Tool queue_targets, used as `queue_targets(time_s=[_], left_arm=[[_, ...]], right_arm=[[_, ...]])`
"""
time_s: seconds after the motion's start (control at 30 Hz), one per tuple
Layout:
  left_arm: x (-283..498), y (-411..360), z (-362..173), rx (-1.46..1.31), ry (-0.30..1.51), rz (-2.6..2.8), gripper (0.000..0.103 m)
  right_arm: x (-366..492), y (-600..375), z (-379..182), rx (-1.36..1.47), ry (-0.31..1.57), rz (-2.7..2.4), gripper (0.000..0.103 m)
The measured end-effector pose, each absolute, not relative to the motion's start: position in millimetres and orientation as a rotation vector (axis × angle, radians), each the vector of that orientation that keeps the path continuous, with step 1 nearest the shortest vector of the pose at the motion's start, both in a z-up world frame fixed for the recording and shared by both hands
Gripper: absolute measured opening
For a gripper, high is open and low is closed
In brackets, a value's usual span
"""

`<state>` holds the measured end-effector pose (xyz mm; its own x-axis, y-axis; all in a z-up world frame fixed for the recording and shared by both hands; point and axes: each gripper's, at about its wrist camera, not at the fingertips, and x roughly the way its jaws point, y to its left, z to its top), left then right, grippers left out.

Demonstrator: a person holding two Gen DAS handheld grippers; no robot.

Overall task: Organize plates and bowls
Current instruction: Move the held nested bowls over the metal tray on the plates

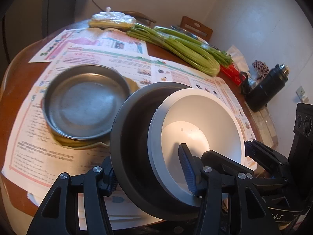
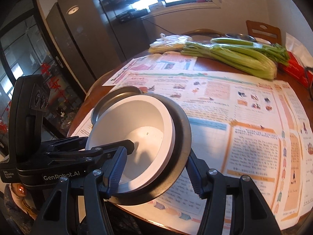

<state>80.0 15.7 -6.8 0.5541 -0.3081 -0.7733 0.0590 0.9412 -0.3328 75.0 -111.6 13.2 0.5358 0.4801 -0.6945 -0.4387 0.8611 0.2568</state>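
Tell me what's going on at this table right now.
A person holds two grippers, and both clamp the same nested pair: a white bowl inside a dark bowl, tilted above the newspaper. The left gripper and right gripper each pinch the rims. A metal plate sits on the table beyond.
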Motion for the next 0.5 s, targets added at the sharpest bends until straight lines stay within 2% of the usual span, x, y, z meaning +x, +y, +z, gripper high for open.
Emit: queue_targets(time_s=[0.5], left_arm=[[80.2,52.5,6.1,-0.310,0.915,-0.161,0.056]], right_arm=[[85.0,-72.1,26.0,0.019,0.815,0.610,0.060]])
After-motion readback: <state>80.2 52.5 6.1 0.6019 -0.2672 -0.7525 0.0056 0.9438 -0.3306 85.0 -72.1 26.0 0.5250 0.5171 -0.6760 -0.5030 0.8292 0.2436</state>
